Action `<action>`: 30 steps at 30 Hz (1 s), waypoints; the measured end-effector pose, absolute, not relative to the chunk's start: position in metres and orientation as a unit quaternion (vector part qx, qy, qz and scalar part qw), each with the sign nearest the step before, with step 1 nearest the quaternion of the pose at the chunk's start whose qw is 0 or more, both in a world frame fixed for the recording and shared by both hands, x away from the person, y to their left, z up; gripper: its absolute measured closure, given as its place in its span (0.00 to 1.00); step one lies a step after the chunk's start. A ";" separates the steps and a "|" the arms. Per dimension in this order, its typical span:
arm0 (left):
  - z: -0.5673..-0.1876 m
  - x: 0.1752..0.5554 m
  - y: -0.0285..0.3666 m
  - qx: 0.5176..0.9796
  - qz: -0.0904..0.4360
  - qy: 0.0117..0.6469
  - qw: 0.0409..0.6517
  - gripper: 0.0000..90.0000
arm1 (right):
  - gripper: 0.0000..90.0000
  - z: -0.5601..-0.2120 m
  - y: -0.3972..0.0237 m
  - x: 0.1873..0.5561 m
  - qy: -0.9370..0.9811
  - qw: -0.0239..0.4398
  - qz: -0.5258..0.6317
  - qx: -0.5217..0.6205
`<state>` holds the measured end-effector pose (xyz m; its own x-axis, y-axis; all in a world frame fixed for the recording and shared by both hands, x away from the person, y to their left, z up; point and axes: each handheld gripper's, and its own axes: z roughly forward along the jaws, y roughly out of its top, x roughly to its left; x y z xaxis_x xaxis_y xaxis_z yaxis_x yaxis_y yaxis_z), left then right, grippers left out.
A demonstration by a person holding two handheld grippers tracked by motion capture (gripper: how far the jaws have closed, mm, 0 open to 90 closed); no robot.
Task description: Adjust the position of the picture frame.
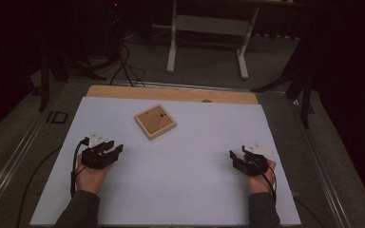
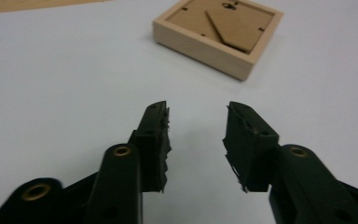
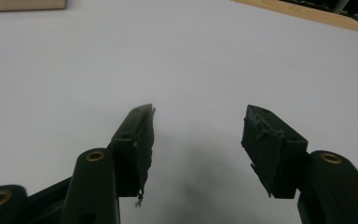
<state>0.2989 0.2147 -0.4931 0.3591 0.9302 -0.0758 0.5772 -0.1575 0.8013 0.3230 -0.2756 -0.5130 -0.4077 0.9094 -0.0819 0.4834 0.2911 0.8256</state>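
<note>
A small square wooden picture frame (image 1: 155, 121) lies back side up on the white board (image 1: 180, 190), left of centre toward the far side. In the left gripper view the frame (image 2: 219, 32) sits ahead and a little to the right, with its brown backing panel and stand showing. My left gripper (image 1: 114, 148) rests near the board's left side, short of the frame, jaws apart and empty (image 2: 196, 109). My right gripper (image 1: 237, 153) sits near the right side, open over bare board (image 3: 199, 112), with nothing between its jaws.
A light wooden strip (image 1: 171, 93) runs along the board's far edge. Beyond it on the dark floor stand a white table frame (image 1: 206, 33) and some black cables (image 1: 123, 66). A wooden edge (image 3: 23, 4) shows at the top left of the right gripper view.
</note>
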 end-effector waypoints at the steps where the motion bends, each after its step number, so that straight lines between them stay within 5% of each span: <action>1: -0.493 0.300 0.214 0.727 0.223 0.516 0.393 0.68 | 0.47 -0.513 -0.276 0.323 0.751 0.286 0.374 0.464; 30: -0.485 0.335 0.183 0.760 0.209 0.484 0.380 0.74 | 0.46 -0.513 -0.279 0.323 0.746 0.287 0.376 0.468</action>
